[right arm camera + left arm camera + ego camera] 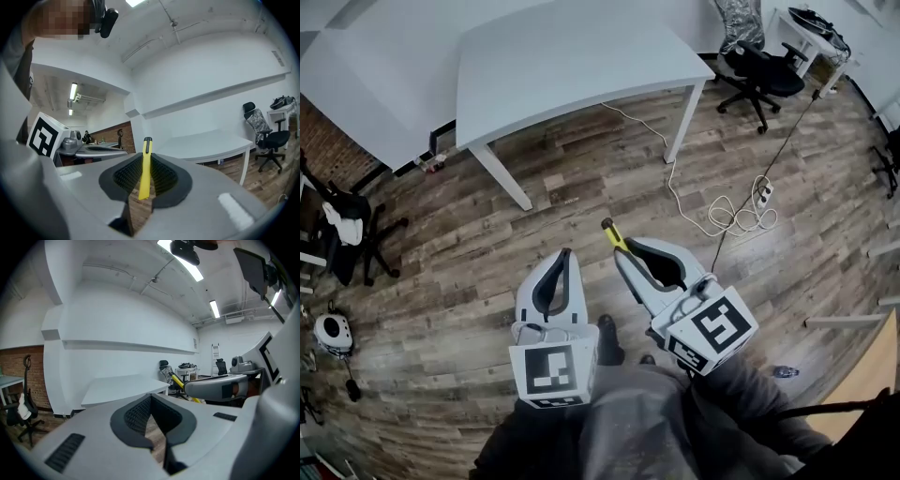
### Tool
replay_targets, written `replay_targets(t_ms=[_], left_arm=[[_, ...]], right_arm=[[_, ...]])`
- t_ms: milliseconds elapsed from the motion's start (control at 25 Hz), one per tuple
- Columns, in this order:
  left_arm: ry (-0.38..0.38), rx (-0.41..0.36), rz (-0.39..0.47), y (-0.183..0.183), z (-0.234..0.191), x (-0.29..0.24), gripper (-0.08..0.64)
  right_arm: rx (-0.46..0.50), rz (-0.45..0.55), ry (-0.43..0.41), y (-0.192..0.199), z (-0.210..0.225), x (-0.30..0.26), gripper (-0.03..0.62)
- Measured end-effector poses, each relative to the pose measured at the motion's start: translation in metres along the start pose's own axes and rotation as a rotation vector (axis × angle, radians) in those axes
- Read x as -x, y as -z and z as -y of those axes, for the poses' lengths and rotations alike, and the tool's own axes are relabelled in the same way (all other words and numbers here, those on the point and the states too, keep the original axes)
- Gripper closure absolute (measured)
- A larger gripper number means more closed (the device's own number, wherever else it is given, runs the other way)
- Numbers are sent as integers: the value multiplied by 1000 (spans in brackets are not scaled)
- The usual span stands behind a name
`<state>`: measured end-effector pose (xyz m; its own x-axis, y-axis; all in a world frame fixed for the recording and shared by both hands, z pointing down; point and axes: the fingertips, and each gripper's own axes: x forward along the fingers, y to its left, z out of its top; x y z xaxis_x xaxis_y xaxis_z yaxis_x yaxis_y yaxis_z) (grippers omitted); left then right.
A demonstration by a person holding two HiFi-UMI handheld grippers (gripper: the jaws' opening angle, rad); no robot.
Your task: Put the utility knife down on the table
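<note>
A yellow utility knife (145,168) with a black tip stands upright between the pads of my right gripper (146,172), which is shut on it. In the head view the knife (612,233) sticks out past the right gripper (625,253), held over the wooden floor. My left gripper (562,259) hangs beside it, shut with nothing between its pads (140,414). The knife's yellow tip (176,379) also shows in the left gripper view. The white table (572,62) stands ahead, its top bare; it appears as well in the right gripper view (211,140) and the left gripper view (124,385).
A white cable with a power strip (759,194) lies coiled on the floor at the right. Black office chairs stand at the far right (759,75) and at the left (347,230). A small white device (333,335) sits on the floor at the left.
</note>
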<state>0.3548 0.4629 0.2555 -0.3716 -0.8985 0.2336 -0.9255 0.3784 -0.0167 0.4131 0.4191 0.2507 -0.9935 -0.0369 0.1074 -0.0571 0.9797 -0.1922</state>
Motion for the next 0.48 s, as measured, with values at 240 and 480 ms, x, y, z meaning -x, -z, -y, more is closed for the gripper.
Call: replay_targets(t_ms=[240, 480], left_arm=[[15, 0, 6, -15, -40, -28, 558], [13, 12, 6, -13, -54, -51, 558]], right_arm=[[21, 7, 12, -19, 6, -46, 540], [25, 13, 25, -27, 24, -65, 540]])
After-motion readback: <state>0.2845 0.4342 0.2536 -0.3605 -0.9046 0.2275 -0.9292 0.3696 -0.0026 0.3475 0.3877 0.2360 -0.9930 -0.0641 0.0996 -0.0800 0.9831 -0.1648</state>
